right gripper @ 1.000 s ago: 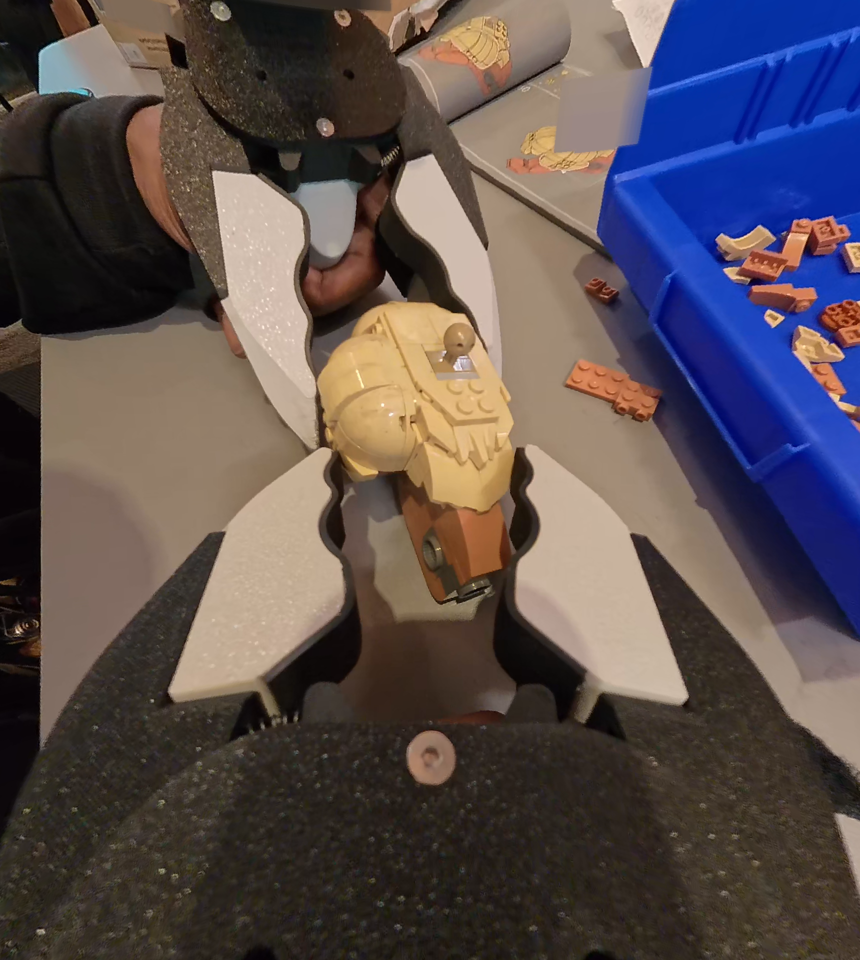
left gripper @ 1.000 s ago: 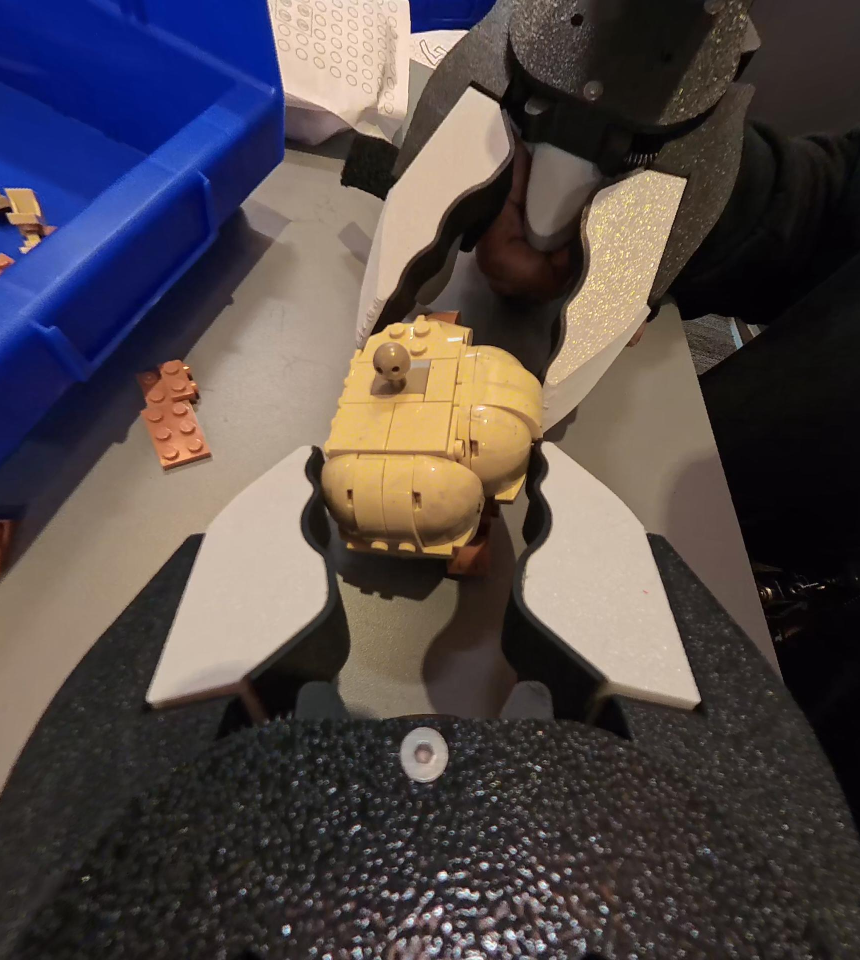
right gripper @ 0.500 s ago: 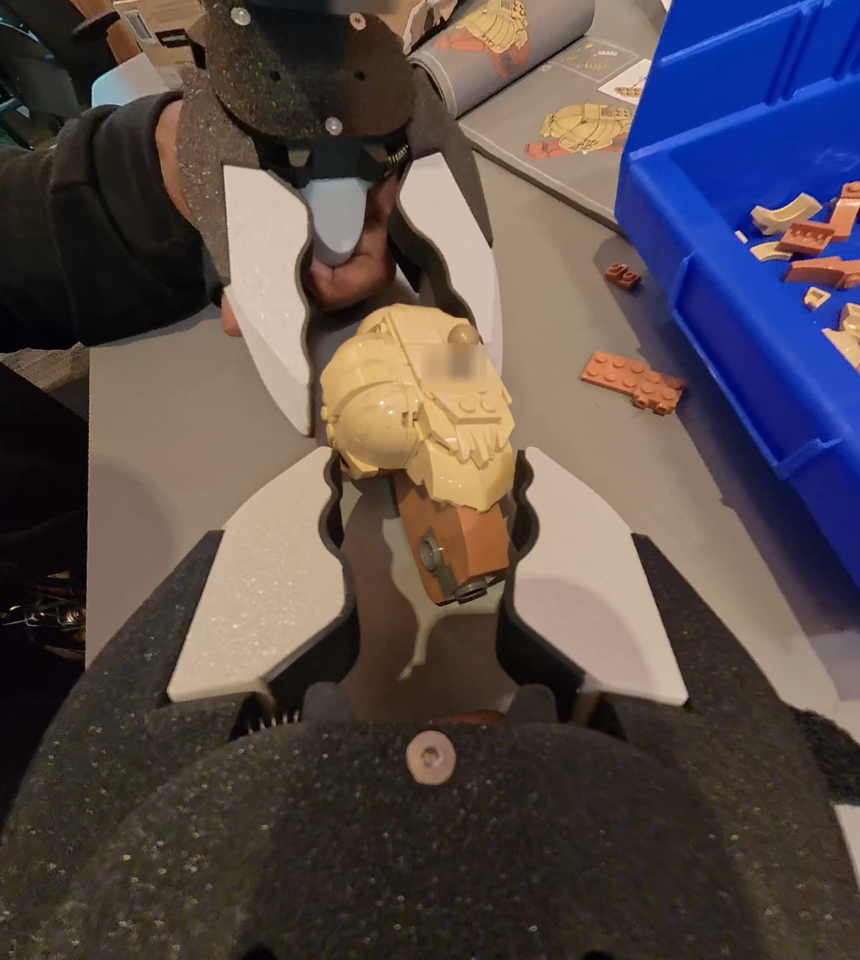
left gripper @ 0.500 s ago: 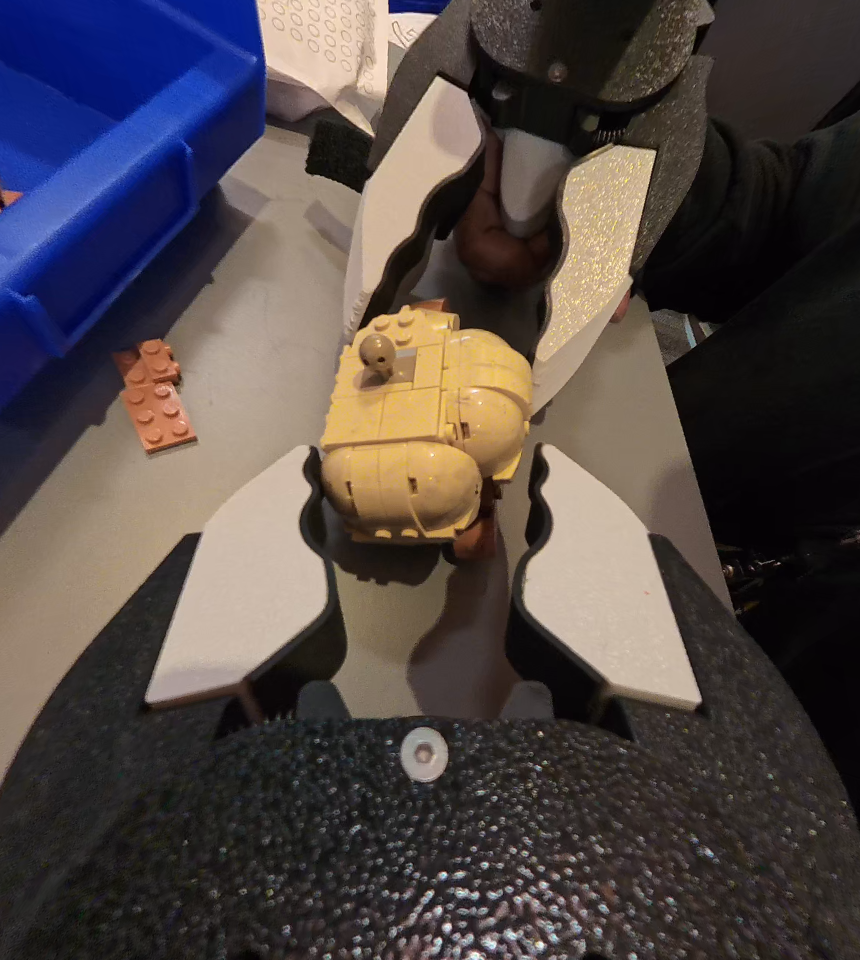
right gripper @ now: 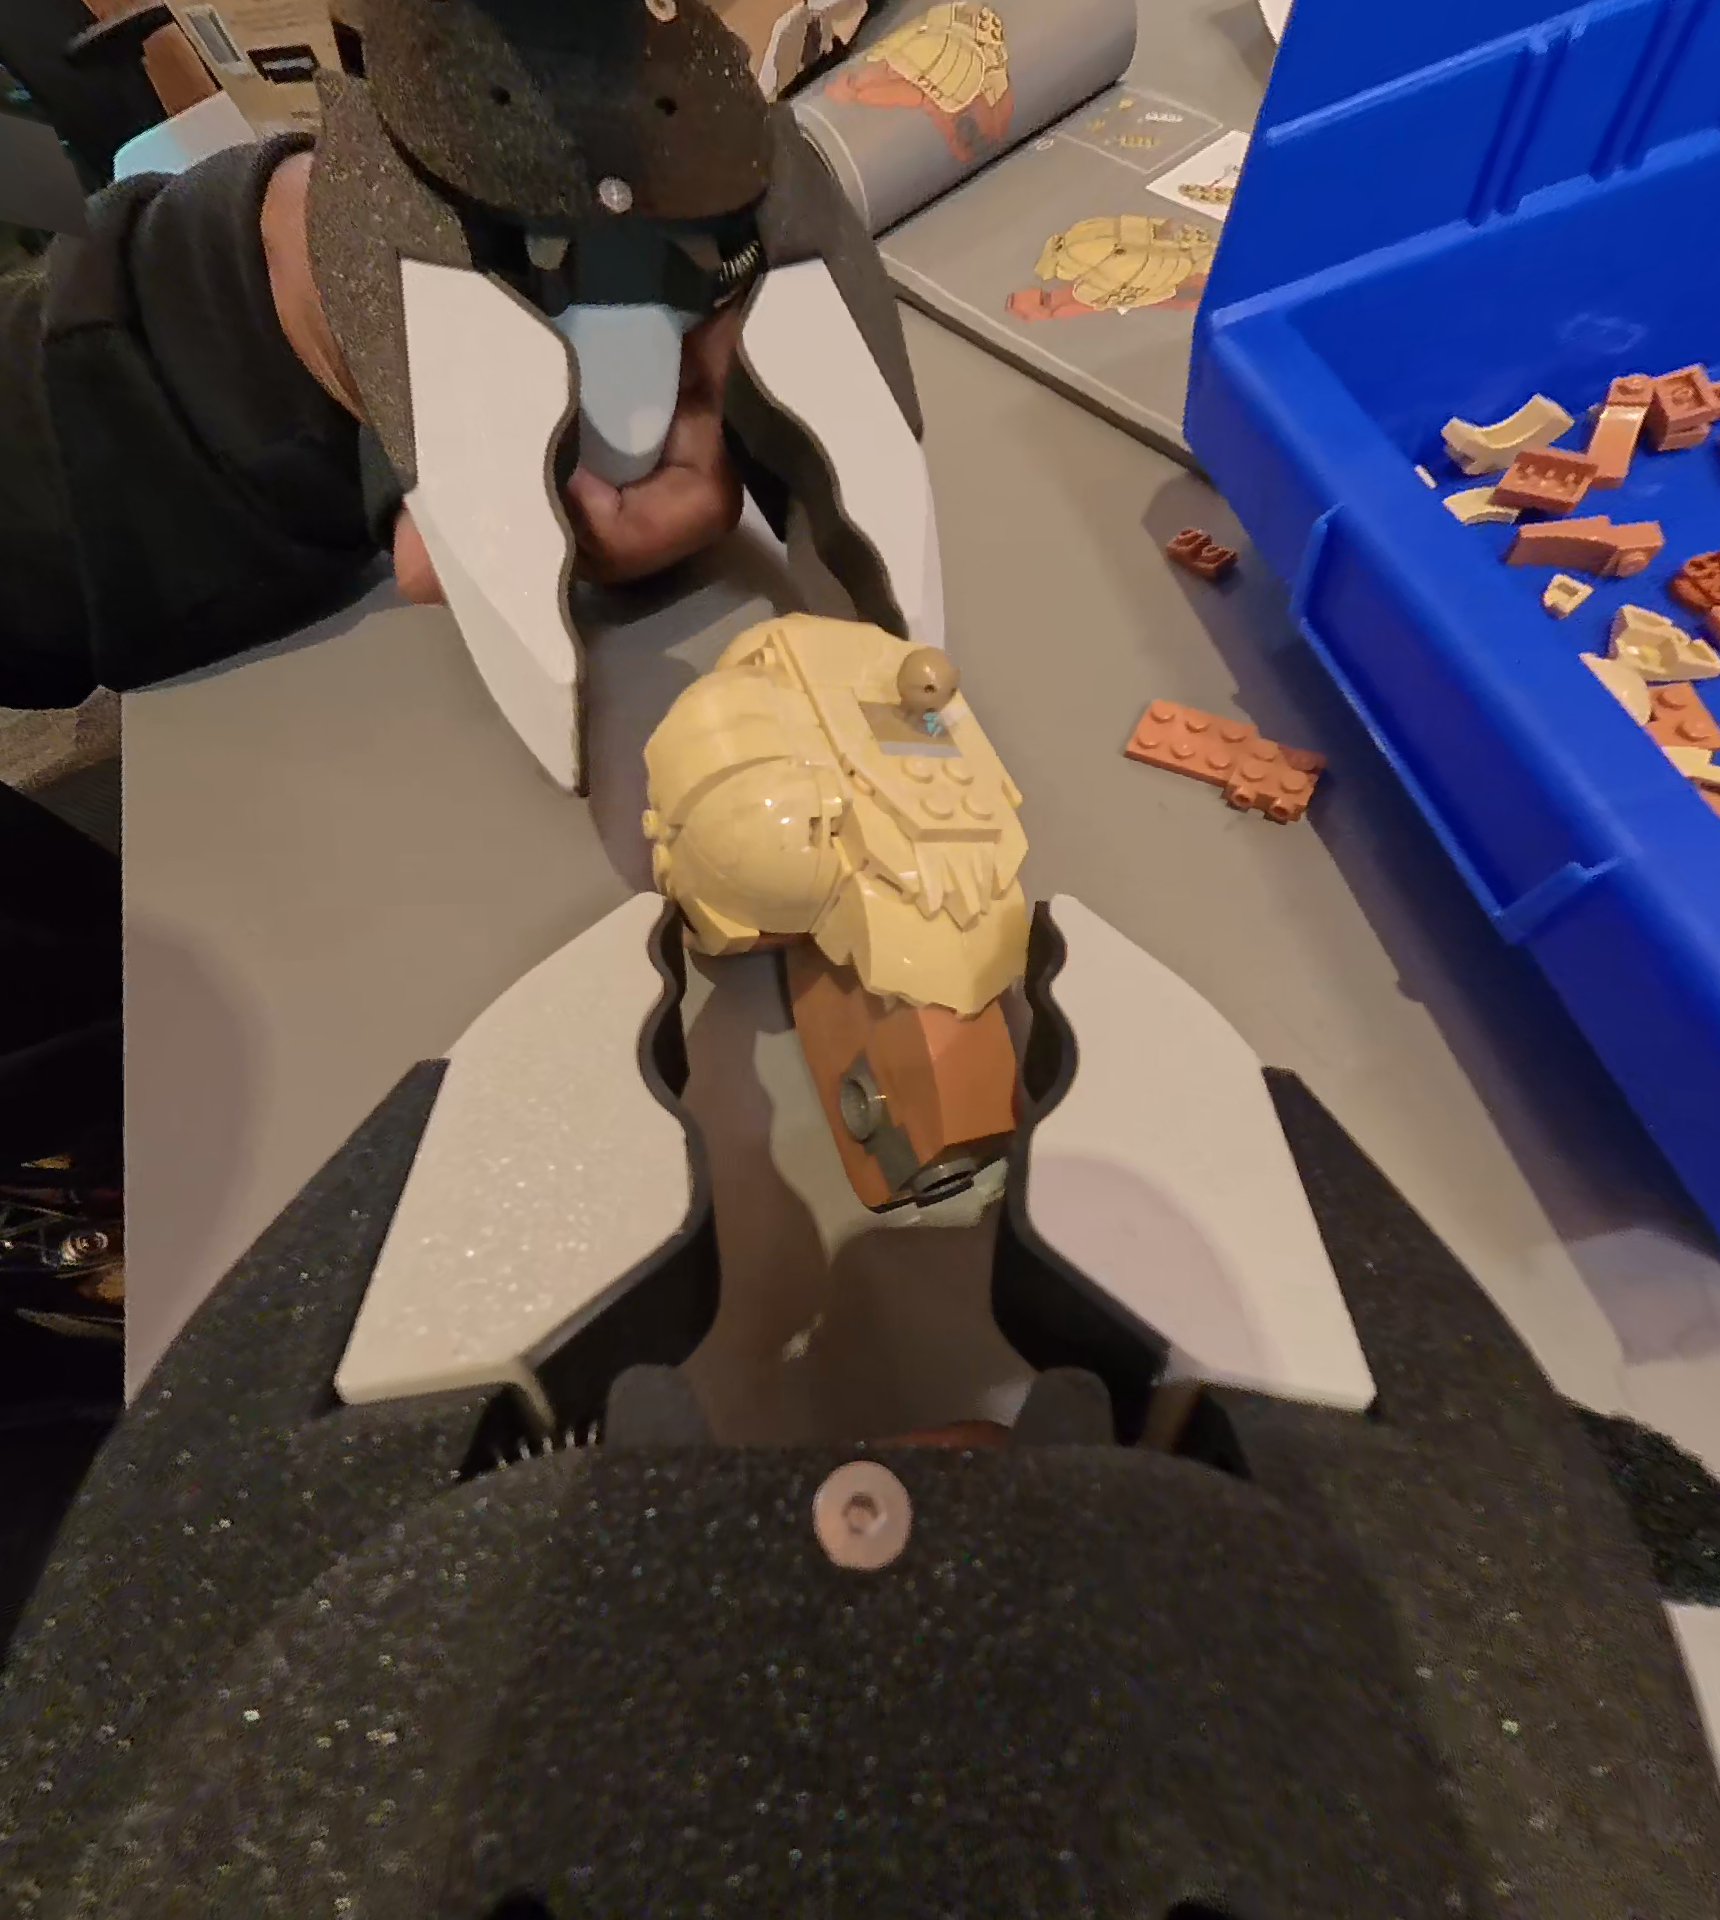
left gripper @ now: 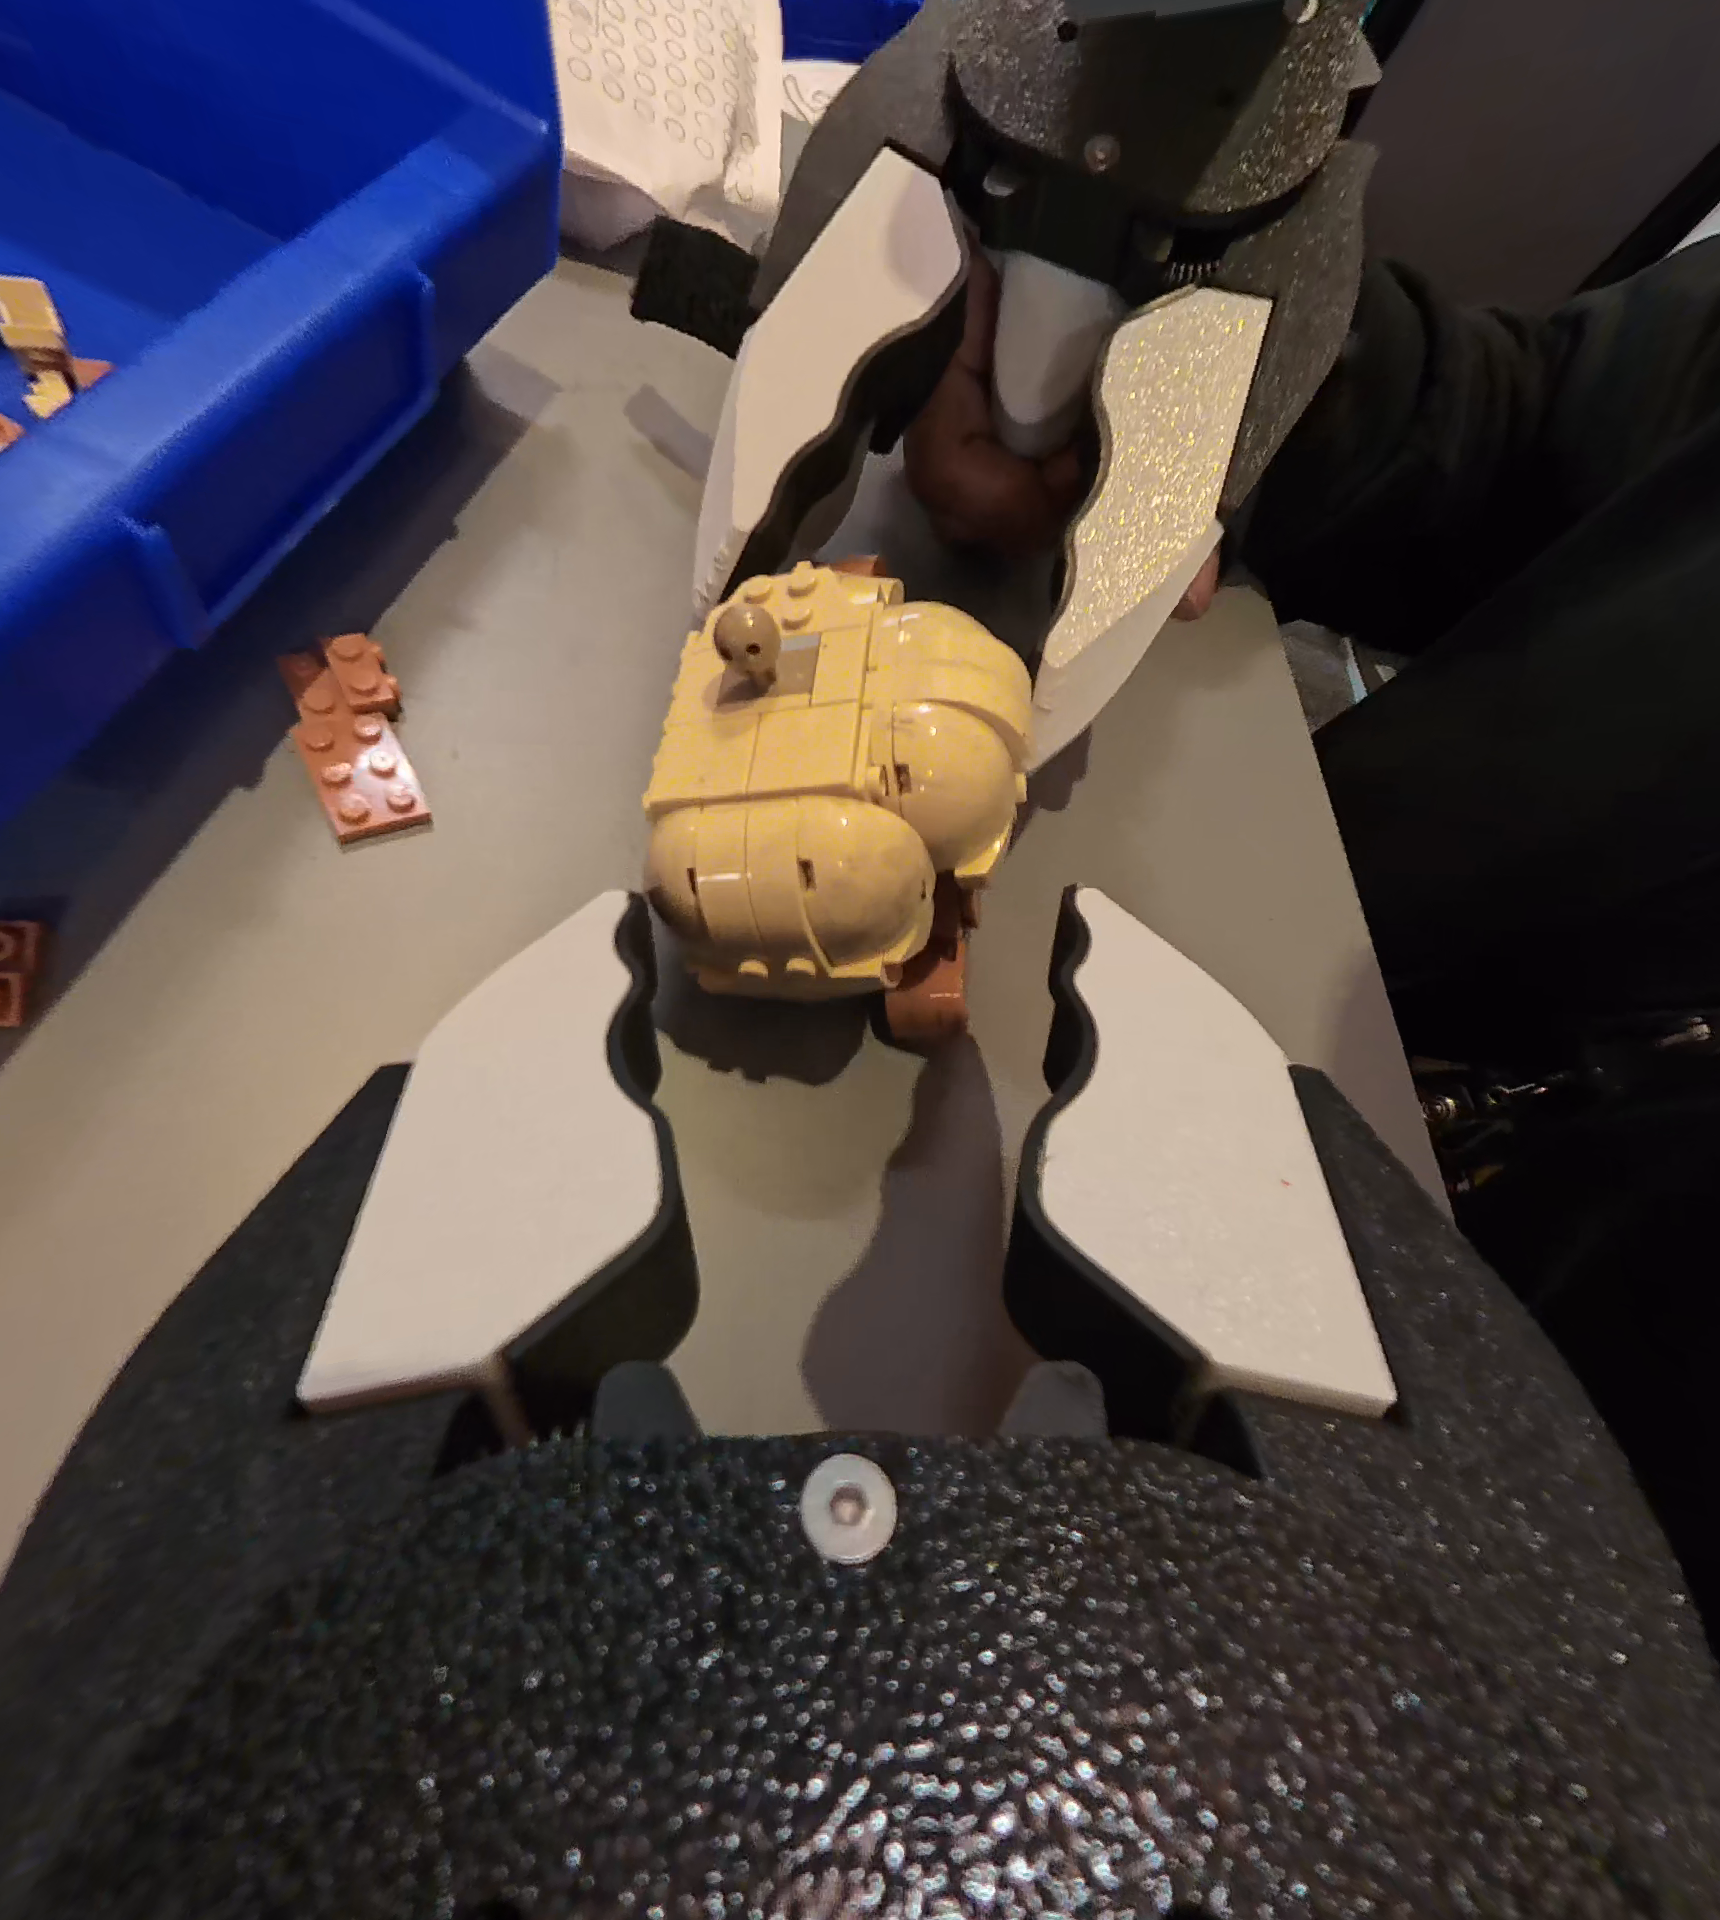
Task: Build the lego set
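tan lego model (left gripper: 835, 800) on grey table (left gripper: 212, 1091) btwn left gripper (left gripper: 851, 914) & right gripper (right gripper: 851, 914), both wide; no legible writing.

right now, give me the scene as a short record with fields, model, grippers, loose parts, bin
model: tan and brown lego build resting on the grey table
left gripper: open, fingertips flank the model's near end
right gripper: open, fingertips flank the brown end
loose parts: brown plates on the table beside the bin
bin: blue bin holding tan and brown pieces
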Available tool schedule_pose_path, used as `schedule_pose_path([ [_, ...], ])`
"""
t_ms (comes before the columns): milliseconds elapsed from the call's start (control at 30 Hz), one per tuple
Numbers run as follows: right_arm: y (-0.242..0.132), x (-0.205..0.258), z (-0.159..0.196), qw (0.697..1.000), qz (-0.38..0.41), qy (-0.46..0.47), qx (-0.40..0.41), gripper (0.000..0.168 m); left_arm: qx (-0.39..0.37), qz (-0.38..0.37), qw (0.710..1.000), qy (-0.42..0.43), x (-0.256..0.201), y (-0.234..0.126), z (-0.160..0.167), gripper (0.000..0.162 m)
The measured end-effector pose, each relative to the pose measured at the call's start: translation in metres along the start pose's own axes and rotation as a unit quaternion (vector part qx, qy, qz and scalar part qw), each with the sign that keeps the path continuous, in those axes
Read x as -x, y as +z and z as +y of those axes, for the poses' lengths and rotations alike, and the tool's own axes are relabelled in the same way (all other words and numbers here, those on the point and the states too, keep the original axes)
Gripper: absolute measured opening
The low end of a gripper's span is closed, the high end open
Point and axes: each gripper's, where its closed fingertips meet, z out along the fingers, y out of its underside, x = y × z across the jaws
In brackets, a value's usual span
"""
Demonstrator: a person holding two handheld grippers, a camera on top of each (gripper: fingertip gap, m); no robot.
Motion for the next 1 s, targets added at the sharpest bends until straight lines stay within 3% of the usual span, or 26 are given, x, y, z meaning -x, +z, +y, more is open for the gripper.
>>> schedule_pose_path([
  [633,-0.001,-0.002,-0.003,0.995,0.058,-0.083,-0.004,0.063,0.075,-0.103,0.991,0.049,0.020,-0.005,0.024,0.069],
  [1000,0.000,-0.008,0.000,0.988,0.114,-0.104,-0.001,0.061,0.059,-0.145,0.986,0.058,0.022,-0.011,0.024,0.069],
])
